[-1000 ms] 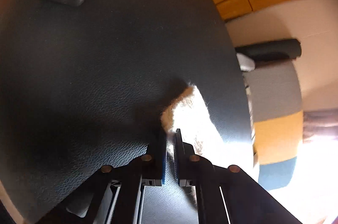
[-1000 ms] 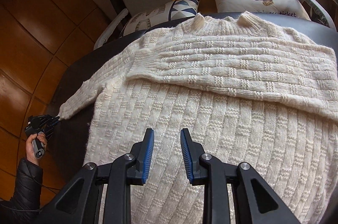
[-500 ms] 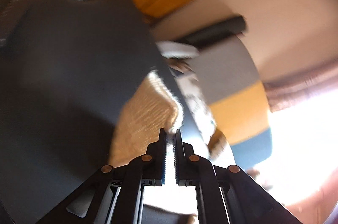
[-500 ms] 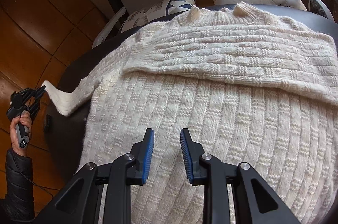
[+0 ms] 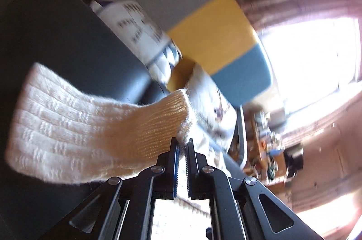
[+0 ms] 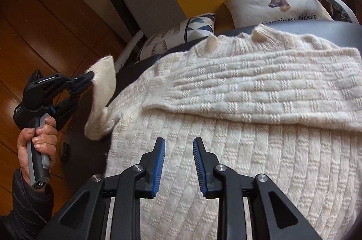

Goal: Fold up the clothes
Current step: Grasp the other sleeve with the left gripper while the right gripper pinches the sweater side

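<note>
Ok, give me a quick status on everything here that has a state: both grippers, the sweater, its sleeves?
left gripper: shut on the sleeve cuff, raised off the dark surface
right gripper: open, empty, over the sweater body
sweater: spread flat
other sleeve: folded across the chest

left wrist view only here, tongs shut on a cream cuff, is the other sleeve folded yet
Observer: Yes. In the right wrist view the other sleeve already lies folded across the chest of the sweater.
Operator: where are the right tongs
Observer: The right tongs are open, over the lower body of the sweater, holding nothing.
Operator: is my sleeve off the surface
Observer: Its cuff end is. The left tongs hold the cuff raised beside the sweater's left edge, and the sleeve hangs back down to the shoulder.
</note>
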{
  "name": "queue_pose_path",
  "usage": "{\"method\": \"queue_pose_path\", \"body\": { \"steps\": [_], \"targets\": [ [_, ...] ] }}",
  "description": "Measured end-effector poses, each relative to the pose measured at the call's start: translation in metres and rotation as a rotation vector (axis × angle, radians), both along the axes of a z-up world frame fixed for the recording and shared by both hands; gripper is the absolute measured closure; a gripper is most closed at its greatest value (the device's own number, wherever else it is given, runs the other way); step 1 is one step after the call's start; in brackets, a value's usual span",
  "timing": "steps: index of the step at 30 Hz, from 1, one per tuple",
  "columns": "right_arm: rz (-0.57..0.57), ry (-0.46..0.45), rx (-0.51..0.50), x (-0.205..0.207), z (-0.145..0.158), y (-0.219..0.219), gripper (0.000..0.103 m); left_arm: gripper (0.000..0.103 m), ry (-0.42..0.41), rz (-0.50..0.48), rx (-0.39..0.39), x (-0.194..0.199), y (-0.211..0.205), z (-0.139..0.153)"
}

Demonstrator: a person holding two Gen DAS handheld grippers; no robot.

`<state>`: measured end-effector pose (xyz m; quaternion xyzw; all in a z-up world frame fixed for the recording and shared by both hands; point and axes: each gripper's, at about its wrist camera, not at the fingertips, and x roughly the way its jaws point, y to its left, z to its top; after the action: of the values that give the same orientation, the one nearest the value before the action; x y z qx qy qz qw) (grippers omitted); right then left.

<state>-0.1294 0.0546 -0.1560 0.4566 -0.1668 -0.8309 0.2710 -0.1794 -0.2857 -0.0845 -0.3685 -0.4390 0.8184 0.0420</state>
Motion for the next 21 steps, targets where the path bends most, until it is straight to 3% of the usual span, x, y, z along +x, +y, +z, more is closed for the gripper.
{"method": "queue_pose_path", "body": {
  "steps": [10,15,19,21],
  "targets": [
    [-0.009,-0.117,-0.128,-0.042,-0.025,-0.026,0.076,0.097,-0.124,-0.206,-0.098,-0.021,0.086,-0.040],
    [-0.061,-0.239,-0.256,-0.068,-0.045,-0.030,0.076,0.094,-0.167,-0.245,-0.013,-0.025,0.080,-0.052],
    [-0.103,-0.349,-0.409,-0.084,-0.061,-0.033,0.076,0.074,-0.116,-0.245,0.060,-0.016,0.066,-0.039],
    [-0.133,-0.389,-0.466,-0.089,-0.070,-0.035,0.076,0.069,-0.095,-0.236,0.085,-0.007,0.057,-0.032]
  ]
}}
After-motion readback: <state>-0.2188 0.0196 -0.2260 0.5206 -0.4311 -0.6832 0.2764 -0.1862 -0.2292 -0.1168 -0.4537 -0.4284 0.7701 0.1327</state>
